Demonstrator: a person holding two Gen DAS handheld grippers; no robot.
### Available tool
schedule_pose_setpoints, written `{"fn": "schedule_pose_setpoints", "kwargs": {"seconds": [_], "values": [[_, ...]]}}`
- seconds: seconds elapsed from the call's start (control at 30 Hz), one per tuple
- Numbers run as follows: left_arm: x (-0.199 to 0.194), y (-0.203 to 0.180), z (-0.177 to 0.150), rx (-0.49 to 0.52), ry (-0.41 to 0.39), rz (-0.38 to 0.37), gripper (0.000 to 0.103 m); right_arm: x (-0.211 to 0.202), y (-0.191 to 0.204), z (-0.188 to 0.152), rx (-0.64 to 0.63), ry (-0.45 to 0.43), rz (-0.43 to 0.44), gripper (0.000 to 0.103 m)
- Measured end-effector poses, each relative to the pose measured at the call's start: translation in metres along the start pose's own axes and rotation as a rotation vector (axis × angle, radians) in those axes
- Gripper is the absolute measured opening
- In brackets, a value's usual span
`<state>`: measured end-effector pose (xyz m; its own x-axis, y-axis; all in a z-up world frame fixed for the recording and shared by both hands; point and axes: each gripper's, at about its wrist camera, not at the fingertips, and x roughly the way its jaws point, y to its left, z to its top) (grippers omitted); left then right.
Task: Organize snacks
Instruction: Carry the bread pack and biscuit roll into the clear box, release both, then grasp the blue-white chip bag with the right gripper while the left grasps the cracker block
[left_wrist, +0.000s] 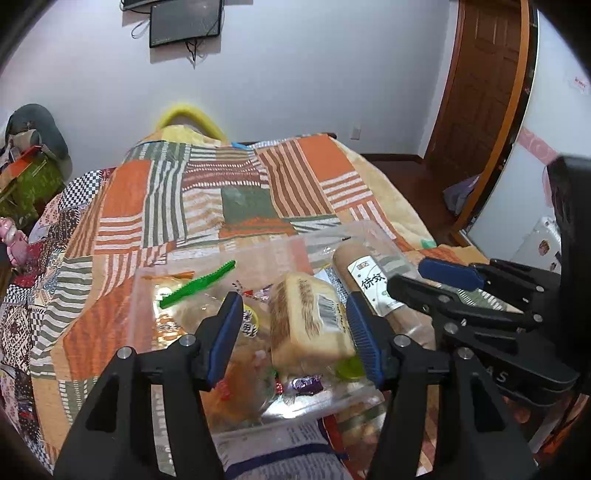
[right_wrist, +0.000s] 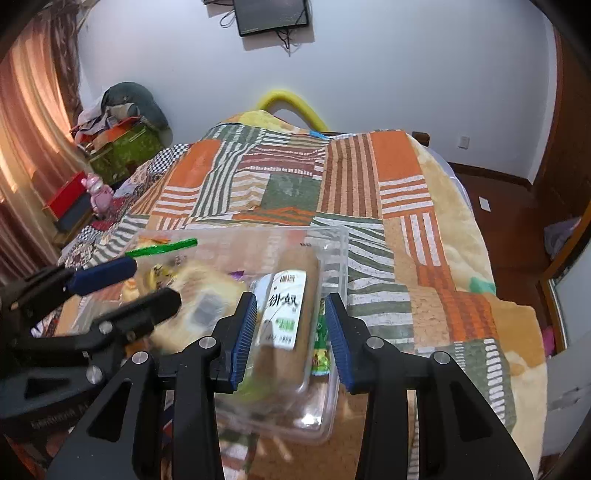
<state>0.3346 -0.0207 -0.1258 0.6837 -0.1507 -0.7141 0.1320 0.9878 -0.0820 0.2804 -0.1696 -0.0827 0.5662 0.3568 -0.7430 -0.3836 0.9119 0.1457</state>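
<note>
A clear plastic box (left_wrist: 258, 246) (right_wrist: 343, 258) of snacks rests on the patchwork quilt. In the left wrist view my left gripper (left_wrist: 291, 297) is open over the box, with a wrapped bread loaf (left_wrist: 306, 321) with a barcode between its blue pads. The right pad is at the loaf's edge and the left pad stands apart from it. My right gripper (right_wrist: 291, 297) is open around a brown biscuit pack (right_wrist: 284, 306) (left_wrist: 365, 277) with a white label, with a gap on the right side. A green strip (left_wrist: 197, 288) (right_wrist: 162, 247) lies at the box's far left. Each gripper shows in the other's view (left_wrist: 410, 275) (right_wrist: 155, 280).
The quilt (right_wrist: 369, 177) covers a bed that stretches to a white wall. Another printed packet (left_wrist: 280, 443) lies under the box's near edge. Boxes and clothes (right_wrist: 122, 144) and a pink toy (right_wrist: 99, 192) sit at the left. A wooden door (left_wrist: 480, 81) and floor are on the right.
</note>
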Motion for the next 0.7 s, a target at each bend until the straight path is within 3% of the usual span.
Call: {"fn": "schedule_pose_setpoints", "kwargs": {"seconds": [0.07, 0.3, 0.5, 0.7], "values": [[-0.011, 0.004, 0.000, -0.007, -0.014, -0.002, 0.061, -0.012, 0.004, -0.002, -0.017, -0.010, 0.004, 0.039], [-0.054, 0.024, -0.020, -0.011, -0.048, 0.033, 0.072, -0.044, 0.021, -0.017, -0.037, -0.030, 0.083, 0.063], [-0.073, 0.054, -0.053, -0.041, -0.025, 0.085, 0.078, -0.042, 0.047, -0.036, -0.074, 0.003, 0.136, 0.072], [-0.081, 0.081, -0.085, -0.081, 0.021, 0.111, 0.079, -0.020, 0.076, -0.056, -0.109, 0.076, 0.179, 0.074]]}}
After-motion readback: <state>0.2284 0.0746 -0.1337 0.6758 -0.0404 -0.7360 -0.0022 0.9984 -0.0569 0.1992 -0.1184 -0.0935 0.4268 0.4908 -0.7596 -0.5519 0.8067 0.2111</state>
